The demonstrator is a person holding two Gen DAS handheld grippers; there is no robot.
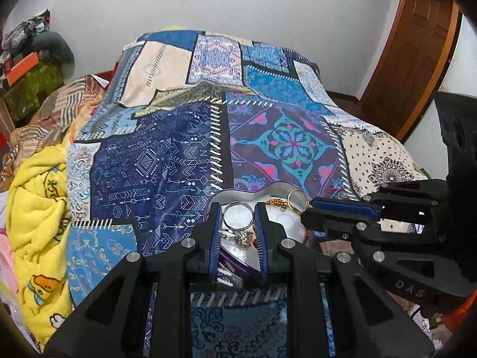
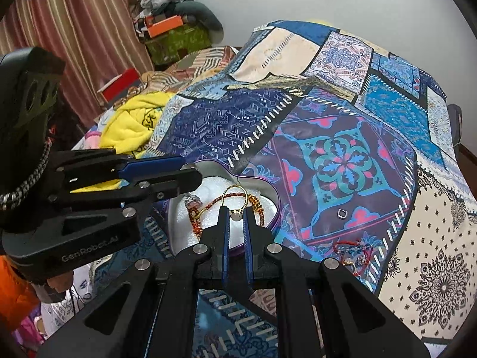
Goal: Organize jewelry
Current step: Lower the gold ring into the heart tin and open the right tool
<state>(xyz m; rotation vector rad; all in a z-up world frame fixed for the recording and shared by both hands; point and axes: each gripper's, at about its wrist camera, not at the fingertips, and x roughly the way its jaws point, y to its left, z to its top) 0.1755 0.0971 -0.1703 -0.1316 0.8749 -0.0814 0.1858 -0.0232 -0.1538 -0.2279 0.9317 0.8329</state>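
Patchwork bedspread (image 1: 184, 161) in blues and purples covers a bed, white wall behind. On it sits a heart-shaped tin (image 2: 269, 192) lined in white, holding a braided bracelet (image 2: 238, 198) and other jewelry. Left tool (image 1: 238, 217) is clamped on a silver ring (image 1: 237, 215) over the tin — right tool (image 2: 236, 215) pinches a gold ring (image 2: 235, 198). Another small ring (image 2: 342, 214) lies on the bedspread just beside the tin.

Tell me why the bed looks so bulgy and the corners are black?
Left wrist view: the wide lens bends the bedspread into a dome and darkens the corners. Right wrist view: same bulge, and the door frame curves too; both pictures are evenly lit and sharp.
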